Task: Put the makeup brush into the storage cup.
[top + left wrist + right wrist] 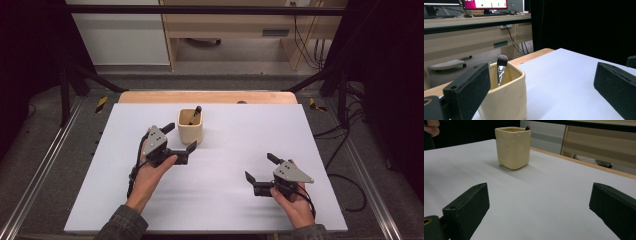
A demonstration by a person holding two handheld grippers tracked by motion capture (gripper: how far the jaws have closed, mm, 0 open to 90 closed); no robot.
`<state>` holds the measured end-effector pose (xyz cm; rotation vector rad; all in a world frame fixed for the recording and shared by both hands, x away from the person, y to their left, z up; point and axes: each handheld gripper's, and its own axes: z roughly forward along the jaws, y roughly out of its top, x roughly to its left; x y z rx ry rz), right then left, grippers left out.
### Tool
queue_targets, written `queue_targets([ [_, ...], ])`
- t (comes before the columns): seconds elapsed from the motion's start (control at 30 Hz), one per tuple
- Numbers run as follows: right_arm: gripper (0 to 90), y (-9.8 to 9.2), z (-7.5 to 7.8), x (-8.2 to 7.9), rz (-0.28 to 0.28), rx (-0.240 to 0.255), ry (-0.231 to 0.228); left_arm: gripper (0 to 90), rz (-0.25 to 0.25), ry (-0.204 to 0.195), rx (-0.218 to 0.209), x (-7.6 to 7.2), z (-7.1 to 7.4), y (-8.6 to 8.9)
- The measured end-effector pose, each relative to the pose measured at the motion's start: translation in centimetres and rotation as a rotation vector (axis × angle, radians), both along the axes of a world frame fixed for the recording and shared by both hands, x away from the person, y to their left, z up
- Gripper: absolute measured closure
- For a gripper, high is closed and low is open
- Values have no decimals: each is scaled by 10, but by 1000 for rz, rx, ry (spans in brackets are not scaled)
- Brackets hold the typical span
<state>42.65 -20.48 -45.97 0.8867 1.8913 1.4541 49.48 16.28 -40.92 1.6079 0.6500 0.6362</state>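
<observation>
At frame center, a brush (196,114) stands in a cream cup (190,131). Both the left gripper (180,138) and right gripper (258,169) gape empty; a careless nudge could topple the cup.

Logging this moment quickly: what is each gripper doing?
Left gripper: open, holding nothing, beside the cup.
Right gripper: open, holding nothing.

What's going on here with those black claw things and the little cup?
A person holds a gripper in each hand over a white table. A makeup brush stands in a cream cup. The left gripper sits right beside the cup, its fingers open and holding nothing. The right gripper waits farther off, also open.
</observation>
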Motion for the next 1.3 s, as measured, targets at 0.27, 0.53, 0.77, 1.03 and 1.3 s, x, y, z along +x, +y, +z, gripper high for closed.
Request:
queue_targets([
  [0.27, 44, -4, 1, 0, -2, 33, -3, 6, -13, -4, 9, -7, -5, 3],
  [0.53, 40, -8, 3, 1, -12, 34, -28, 8, -30, -9, 26, -16, -8, 8],
  [0.77, 40, -11, 4, 2, -23, 35, -39, 8, -40, -11, 37, -25, -10, 14],
  [1.03, 41, -15, 5, 3, -51, 28, -55, 11, -39, -10, 26, -38, -17, 28],
  [1.3, 37, -20, 7, 3, -60, 32, -65, 11, -18, -14, 30, -45, -20, 51],
])
